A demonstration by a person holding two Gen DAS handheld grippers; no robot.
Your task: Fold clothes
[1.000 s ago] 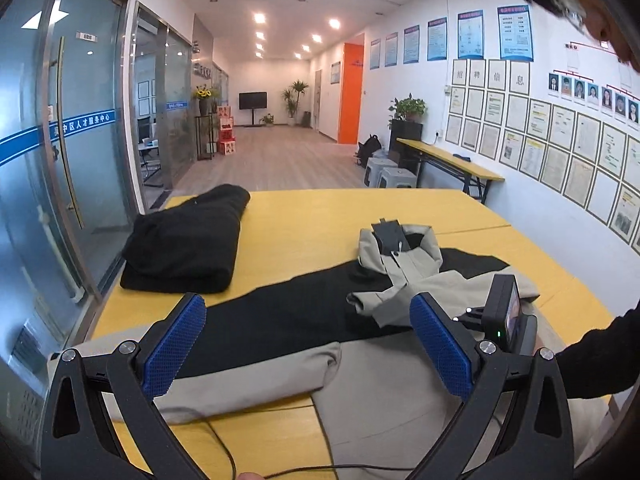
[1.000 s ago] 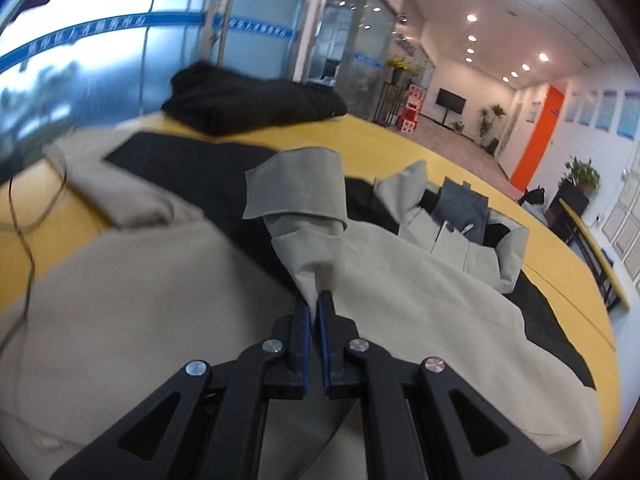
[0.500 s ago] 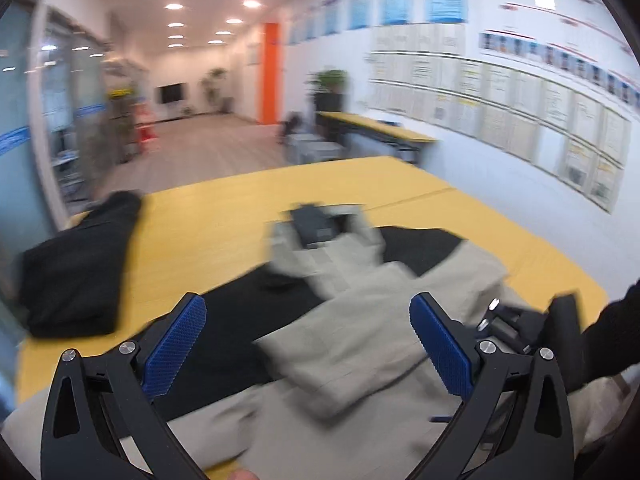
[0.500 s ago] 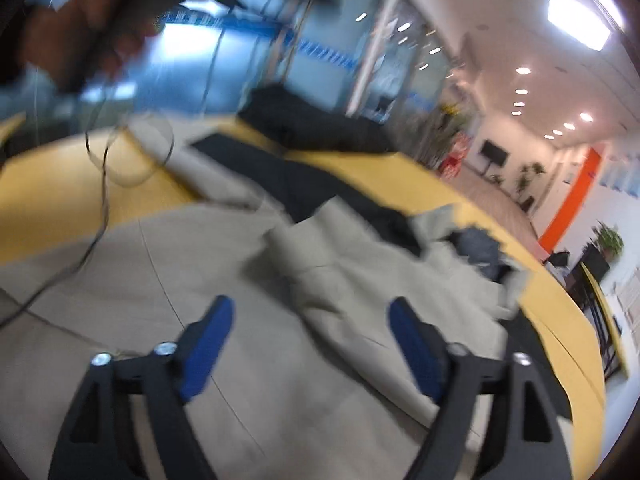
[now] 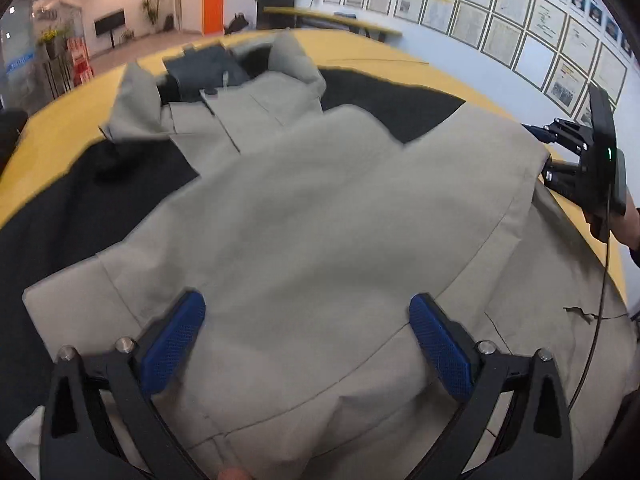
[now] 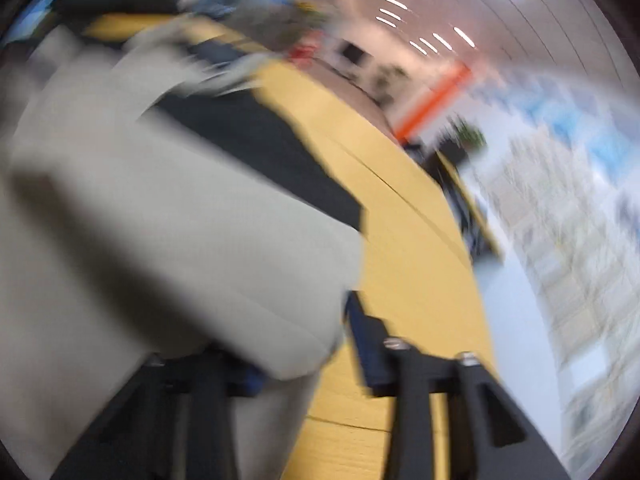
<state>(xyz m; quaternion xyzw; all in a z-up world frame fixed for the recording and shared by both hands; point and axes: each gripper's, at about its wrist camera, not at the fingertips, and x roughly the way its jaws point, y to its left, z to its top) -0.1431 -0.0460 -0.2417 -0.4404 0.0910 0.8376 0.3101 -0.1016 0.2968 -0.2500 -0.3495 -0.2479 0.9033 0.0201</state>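
A beige and black jacket (image 5: 304, 208) lies spread on the yellow table (image 5: 372, 50), collar (image 5: 208, 68) at the far end. One beige sleeve is folded across its body. My left gripper (image 5: 306, 344) hovers low over the near part of the jacket, open, with nothing between its blue pads (image 5: 172, 344). My right gripper (image 5: 576, 156) is at the jacket's right edge, held by a hand. The right wrist view is blurred: the right gripper (image 6: 308, 360) is open, and a beige corner of the jacket (image 6: 200, 240) covers its left finger.
A thin black cable (image 5: 600, 280) hangs from the right gripper across the jacket's right side. Bare yellow table (image 6: 400, 240) runs along the jacket's right. A wall of framed papers (image 5: 500, 20) stands beyond the table edge, with a bench (image 5: 332, 20) at the back.
The right gripper let go of the beige sleeve, opened, and swung to the jacket's right edge. The left gripper moved forward and down over the jacket, staying open.
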